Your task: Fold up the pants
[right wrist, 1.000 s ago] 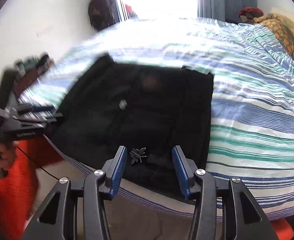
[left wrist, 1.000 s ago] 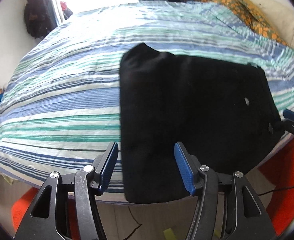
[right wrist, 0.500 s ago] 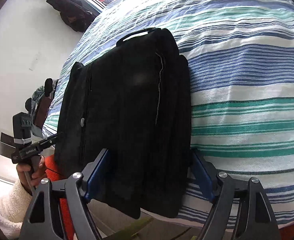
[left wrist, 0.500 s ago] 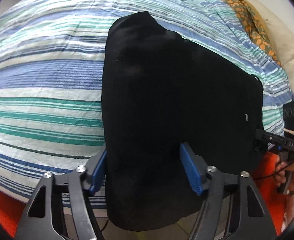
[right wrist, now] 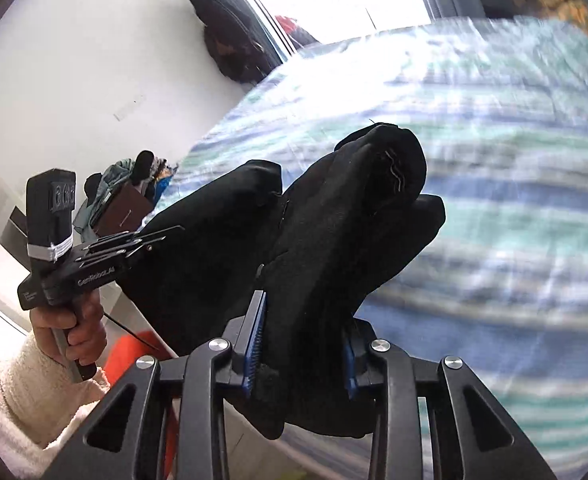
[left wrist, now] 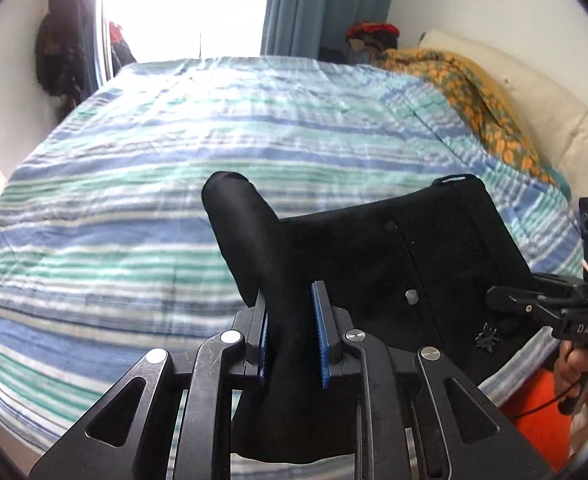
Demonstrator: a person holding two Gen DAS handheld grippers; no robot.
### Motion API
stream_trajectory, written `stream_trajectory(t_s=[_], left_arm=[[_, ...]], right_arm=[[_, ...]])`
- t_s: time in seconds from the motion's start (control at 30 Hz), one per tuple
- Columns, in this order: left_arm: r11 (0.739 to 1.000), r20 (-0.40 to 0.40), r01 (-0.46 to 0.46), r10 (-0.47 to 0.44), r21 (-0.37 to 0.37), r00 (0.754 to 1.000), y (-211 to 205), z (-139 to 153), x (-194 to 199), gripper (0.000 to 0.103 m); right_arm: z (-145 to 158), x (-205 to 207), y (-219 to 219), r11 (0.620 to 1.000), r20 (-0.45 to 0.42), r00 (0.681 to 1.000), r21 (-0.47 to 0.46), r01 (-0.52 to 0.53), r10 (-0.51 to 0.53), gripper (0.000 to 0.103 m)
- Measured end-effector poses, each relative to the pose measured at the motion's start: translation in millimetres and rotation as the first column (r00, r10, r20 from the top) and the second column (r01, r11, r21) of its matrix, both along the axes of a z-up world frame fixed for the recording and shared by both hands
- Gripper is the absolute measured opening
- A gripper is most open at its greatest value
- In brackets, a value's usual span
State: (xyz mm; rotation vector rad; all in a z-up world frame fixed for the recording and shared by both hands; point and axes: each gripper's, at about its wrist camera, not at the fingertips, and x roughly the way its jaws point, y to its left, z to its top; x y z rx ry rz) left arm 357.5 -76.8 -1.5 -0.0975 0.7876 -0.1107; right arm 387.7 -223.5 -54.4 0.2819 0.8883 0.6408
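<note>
Left wrist view: your left tongs (left wrist: 292,334) have just been closing and are now clamped on a bunched edge of the black pants (left wrist: 433,264), cloth pinched between both blue pads and a rolled lobe standing up past the tips; the rest of the pants sags to the right across the near edge of the striped bed (left wrist: 174,184); right tongs (left wrist: 505,302) show at the far right of this view, at the pants' other end. Right wrist view: right tongs (right wrist: 301,344) have also just been closing and are gripped on a thick wad of the same pants (right wrist: 333,220), which bulges up and forward between the jaws, lifted off the bed (right wrist: 513,160); left tongs (right wrist: 150,244) bite the cloth further left, held in your hand (right wrist: 72,326) with the cream sleeve (right wrist: 26,396). Judgement: you are mid-lift for a fold-over; keep both grips level with each other so the hem stays straight; carry the held edge forward over the part resting on the bed; hold the span between the two tongs lightly taut, since the slack middle could drag or twist; lay the edge down before you let go.
</note>
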Motion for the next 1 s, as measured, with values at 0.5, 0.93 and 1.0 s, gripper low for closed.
stream_trajectory(t_s=[0.5, 0.93, 1.0], left_arm=[[0.949, -0.02, -0.204, 0.215, 0.239, 0.977, -5, -62, -64, 0.099], [0.945, -0.124, -0.193, 0.231, 0.265, 0.965, -31, -29, -126, 0.099], [0.941, -0.11, -0.192, 0.229, 0.278, 0.967, -30, -21, -135, 0.099]], right_arm=[[-3, -17, 12, 0.897, 0.083, 0.978, -0.39, 0.207, -0.19, 0.102], [10, -117, 61, 0.899, 0.039, 0.984, -0.403, 0.172, -0.171, 0.103], [22, -123, 62, 0.898, 0.05, 0.983, -0.399, 0.184, -0.179, 0.103]])
